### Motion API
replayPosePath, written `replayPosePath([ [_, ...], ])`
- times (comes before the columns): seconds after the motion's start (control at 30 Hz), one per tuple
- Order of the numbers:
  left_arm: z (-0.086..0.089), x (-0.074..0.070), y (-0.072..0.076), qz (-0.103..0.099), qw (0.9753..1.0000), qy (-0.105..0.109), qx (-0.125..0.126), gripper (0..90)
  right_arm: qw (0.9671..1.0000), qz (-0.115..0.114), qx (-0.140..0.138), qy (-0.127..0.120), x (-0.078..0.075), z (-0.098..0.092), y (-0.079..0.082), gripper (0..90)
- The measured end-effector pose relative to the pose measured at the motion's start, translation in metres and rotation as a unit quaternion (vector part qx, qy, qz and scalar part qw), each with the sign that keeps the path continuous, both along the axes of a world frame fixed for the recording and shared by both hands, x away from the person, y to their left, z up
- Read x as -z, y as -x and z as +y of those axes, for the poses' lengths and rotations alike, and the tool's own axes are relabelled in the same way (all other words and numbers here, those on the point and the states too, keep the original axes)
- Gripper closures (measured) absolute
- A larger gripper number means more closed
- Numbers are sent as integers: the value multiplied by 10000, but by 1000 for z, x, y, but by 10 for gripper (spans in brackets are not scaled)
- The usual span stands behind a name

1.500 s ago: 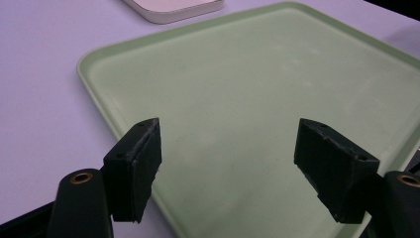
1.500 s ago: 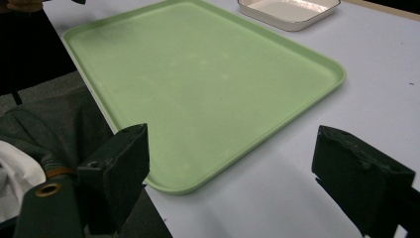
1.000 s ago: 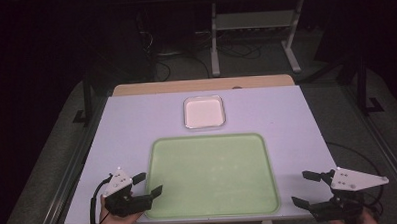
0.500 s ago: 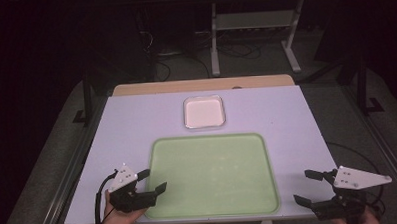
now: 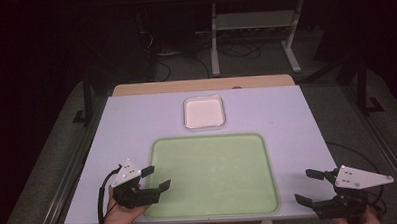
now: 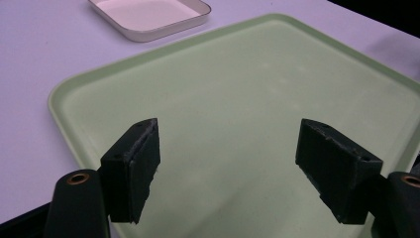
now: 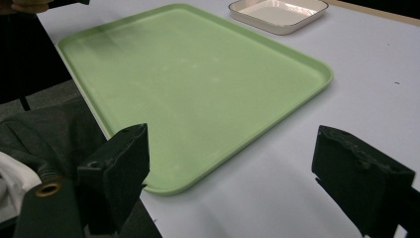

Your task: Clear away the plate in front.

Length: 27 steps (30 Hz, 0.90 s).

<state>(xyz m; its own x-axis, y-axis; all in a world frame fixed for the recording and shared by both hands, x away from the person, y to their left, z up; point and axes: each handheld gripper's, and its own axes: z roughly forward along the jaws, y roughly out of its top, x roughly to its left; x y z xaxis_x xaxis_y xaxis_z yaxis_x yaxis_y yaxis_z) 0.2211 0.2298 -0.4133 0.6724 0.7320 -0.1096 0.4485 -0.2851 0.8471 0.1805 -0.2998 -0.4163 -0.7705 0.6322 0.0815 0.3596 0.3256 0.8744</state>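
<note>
Two grippers sit at the near edge of the worktop (image 5: 297, 118), one at each side of a green tray (image 5: 213, 174). The left gripper (image 5: 156, 179) is in the person's left hand (image 5: 117, 217) at the near left corner of the tray. Its fingers (image 6: 131, 171) are released, with a wide gap between them, and they grasp nothing. In the left gripper view they hang over the tray's near left part, and I cannot tell if they touch it. A black cable (image 5: 103, 195) curls from this gripper beside the hand.

The green tray lies flat in the near middle of the worktop, and its inside is bare. Just behind it, apart from its far rim, stands a small white dish (image 5: 204, 112) with a low rim; its inside is also bare. A strip of brown wood (image 5: 200, 85) shows at the far edge of the worktop.

The right gripper (image 5: 309, 185) is at the near right corner of the worktop, well to the right of the tray and not touching it. Its fingers (image 7: 364, 173) are released too, wide apart over the pale surface, and they hold nothing. A grey three-cornered plate (image 5: 361, 176) lies on top of this gripper.
</note>
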Motion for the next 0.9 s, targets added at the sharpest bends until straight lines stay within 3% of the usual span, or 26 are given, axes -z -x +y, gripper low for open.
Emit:
replayPosePath([
  [0.47, -17, -8, -28, 43, 9996, 0, 279, 245, 10000, 3, 50, 6, 0, -4, -1, 139],
  [0.9, -35, -17, -51, 4, 9989, -128, 462, 245, 10000, -17, 52, -14, -1, -6, -2, 139],
])
